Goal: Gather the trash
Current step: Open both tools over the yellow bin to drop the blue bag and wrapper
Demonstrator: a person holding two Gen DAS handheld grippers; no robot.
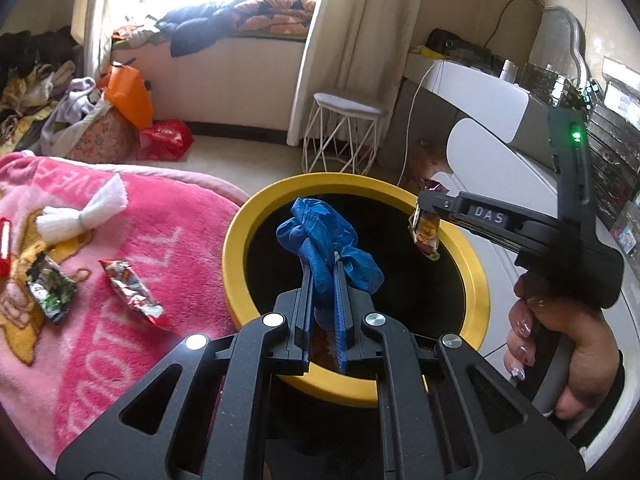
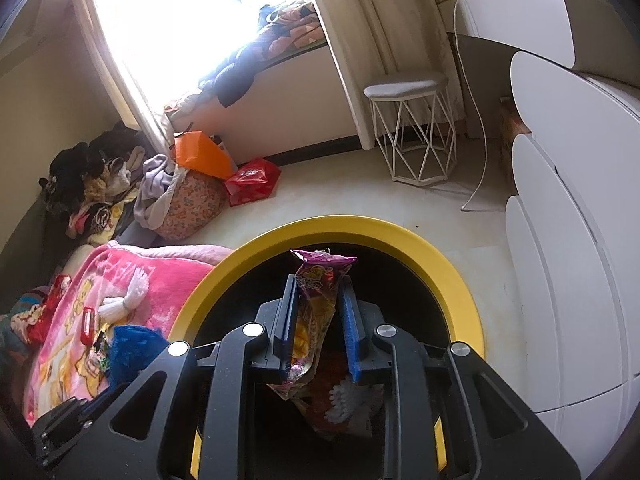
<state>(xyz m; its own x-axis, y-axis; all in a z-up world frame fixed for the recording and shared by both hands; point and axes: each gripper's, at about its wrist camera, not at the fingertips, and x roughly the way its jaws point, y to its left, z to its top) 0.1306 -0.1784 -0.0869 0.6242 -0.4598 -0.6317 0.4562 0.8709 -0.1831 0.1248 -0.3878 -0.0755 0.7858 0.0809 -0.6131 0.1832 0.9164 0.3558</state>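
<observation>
Trash-wise, both grippers hang right over the round yellow-rimmed black bin [image 1: 478,280]: left gripper [image 1: 325,276] clamped on a crumpled blue plastic glove [image 1: 320,236], right gripper [image 2: 319,312] pinching a shiny purple-yellow snack wrapper [image 2: 316,300] dangling lengthwise, so letting go probably drops both in.

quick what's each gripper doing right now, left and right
Left gripper: shut on the blue glove, over the yellow bin.
Right gripper: holding the snack wrapper, over the same bin.

right gripper [image 1: 425,216]: "DAS" label | pink blanket [image 1: 120,216]: lettering, partly legible
</observation>
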